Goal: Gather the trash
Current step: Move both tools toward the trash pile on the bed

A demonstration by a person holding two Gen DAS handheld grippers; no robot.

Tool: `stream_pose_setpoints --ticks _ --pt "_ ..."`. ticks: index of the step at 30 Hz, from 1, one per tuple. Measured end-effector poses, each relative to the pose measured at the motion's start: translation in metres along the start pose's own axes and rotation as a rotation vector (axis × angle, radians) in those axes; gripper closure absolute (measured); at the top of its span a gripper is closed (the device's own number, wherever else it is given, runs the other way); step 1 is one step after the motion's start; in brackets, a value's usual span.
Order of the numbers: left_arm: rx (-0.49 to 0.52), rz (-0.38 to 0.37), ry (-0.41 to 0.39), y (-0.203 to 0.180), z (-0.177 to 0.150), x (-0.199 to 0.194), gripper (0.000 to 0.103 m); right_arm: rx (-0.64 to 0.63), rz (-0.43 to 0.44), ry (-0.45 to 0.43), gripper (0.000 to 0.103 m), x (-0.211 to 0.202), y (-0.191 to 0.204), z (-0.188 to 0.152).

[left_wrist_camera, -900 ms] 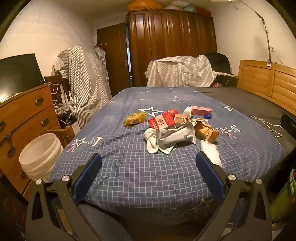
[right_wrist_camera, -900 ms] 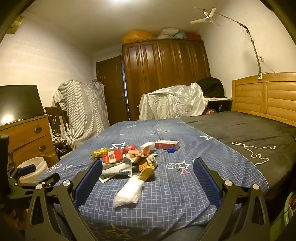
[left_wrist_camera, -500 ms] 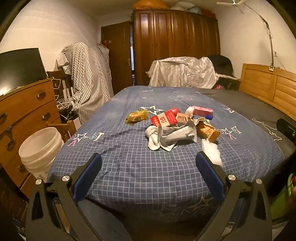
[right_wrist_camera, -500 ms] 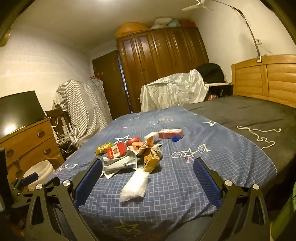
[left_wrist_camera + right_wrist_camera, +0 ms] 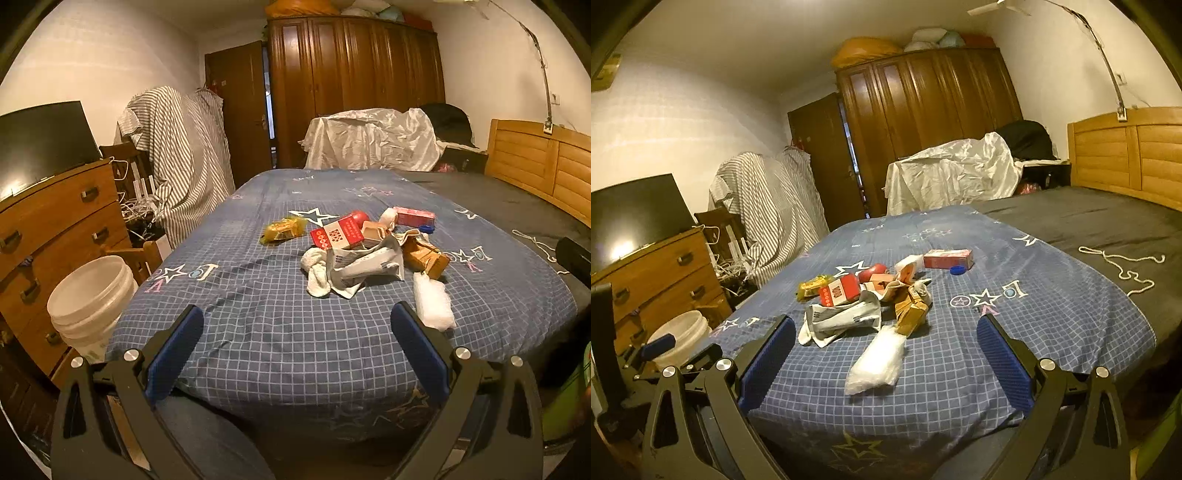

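Observation:
A pile of trash lies on the blue checked bedspread (image 5: 258, 332): a red and white carton (image 5: 338, 233), a yellow wrapper (image 5: 282, 229), a white crumpled cloth (image 5: 316, 271), grey printed paper (image 5: 365, 264), a brown bag (image 5: 424, 256), a clear plastic bag (image 5: 432, 304), a pink box (image 5: 413, 217). My left gripper (image 5: 295, 347) is open and empty, short of the bed's near edge. My right gripper (image 5: 884, 354) is open and empty, with the clear plastic bag (image 5: 877, 360) between its fingers' line of sight. The red carton (image 5: 839, 291) lies beyond.
A white bucket (image 5: 88, 299) stands on the floor left of the bed, by a wooden dresser (image 5: 48, 236). A wooden headboard (image 5: 539, 166) is at the right. A white cord (image 5: 1123, 264) lies on the dark sheet. A wardrobe (image 5: 354, 88) stands at the back.
Both grippers have risen slightly and edged closer to the bed; the trash pile looks a little nearer in both views. Nothing has been picked up.

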State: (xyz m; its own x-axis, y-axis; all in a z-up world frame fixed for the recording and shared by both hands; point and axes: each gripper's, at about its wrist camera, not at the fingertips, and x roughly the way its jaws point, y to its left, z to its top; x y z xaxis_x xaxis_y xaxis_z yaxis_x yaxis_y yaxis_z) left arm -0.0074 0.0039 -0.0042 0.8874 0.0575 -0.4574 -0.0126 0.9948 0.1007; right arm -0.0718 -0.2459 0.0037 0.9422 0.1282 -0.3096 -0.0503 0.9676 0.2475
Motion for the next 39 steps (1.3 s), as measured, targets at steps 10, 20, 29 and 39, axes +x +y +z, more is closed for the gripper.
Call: stream_pose_setpoints --ticks 10,20,29,39 --pt "-0.003 -0.001 0.008 0.003 -0.001 0.003 0.005 0.004 -0.004 0.013 0.005 0.004 -0.002 -0.001" --pt "0.008 0.03 0.024 0.005 -0.007 0.015 0.005 -0.013 -0.01 0.052 0.005 0.021 0.002 -0.004" --pt "-0.008 0.05 0.082 0.013 -0.011 0.04 0.005 -0.024 -0.013 0.107 0.005 0.054 0.007 -0.009" --pt "-0.008 0.057 0.107 0.019 -0.007 0.059 0.005 -0.04 -0.025 0.138 0.005 0.083 0.013 -0.004"
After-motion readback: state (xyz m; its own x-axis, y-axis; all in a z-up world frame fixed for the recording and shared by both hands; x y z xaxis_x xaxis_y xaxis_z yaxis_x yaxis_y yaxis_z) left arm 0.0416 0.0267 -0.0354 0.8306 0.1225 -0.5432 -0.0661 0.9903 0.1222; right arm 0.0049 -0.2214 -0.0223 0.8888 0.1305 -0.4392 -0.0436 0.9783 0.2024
